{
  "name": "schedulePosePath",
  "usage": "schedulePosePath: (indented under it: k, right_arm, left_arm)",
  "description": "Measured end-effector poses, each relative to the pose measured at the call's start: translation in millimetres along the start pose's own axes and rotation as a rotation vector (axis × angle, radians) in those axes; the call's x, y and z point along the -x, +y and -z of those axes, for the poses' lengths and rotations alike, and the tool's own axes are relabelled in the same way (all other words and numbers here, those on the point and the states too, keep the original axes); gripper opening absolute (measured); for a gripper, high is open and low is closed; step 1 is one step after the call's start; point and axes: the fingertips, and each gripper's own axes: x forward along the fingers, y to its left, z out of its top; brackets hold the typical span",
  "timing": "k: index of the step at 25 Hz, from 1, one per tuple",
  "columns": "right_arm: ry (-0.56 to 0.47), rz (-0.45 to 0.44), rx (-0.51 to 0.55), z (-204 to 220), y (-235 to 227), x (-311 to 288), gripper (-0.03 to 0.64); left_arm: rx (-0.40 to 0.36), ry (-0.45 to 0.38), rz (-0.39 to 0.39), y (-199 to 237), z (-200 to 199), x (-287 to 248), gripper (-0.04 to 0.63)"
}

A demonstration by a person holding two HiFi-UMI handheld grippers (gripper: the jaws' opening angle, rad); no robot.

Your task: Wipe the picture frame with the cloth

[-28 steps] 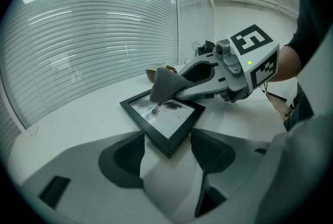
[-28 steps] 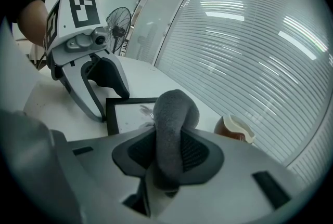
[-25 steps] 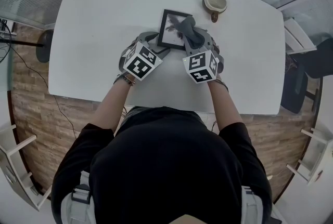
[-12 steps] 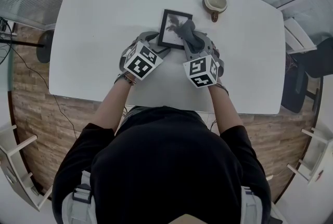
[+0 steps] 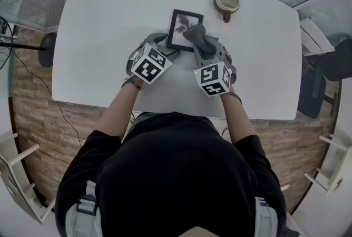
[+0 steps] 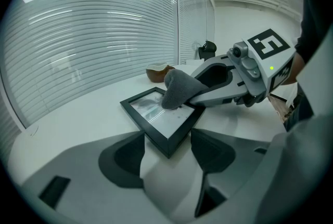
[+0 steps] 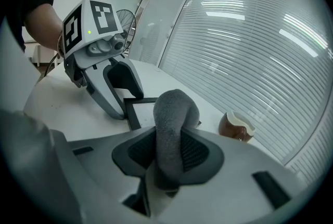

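Closest in, the right gripper (image 7: 169, 141) is clamped tight on a grey cloth (image 7: 174, 114). Its own view shows the bunched cloth hiding most of the picture frame behind it. The left gripper (image 6: 166, 133) has its jaws apart around the near corner of the black picture frame (image 6: 151, 114), with their tips against the frame's two edges. Only this view shows the cloth's end pressed onto the glass.

From above, the frame lies flat at the middle of the white tabletop (image 5: 110, 21), with the cloth covering its right side. The only print is the black-and-white squares on the marker cubes (image 5: 213, 77).

Beyond the frame, well apart to the right, stands a brown-and-white cup (image 5: 226, 2). Blinds (image 6: 93, 36) line the far wall. A fan (image 7: 131, 23) shows only in the right gripper view.
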Motion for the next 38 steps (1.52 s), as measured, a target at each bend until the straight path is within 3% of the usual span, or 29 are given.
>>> schedulePosePath:
  k: [16,38]
  right_arm:
    - [0.013,-0.033,-0.005,1,12,8,0.121]
    - [0.013,-0.089,-0.104,1,20,20,0.121]
  left_arm:
    - [0.002,-0.001,-0.001,2,1,0,0.293]
    - [0.005,0.001,-0.002,2,1,0,0.293]
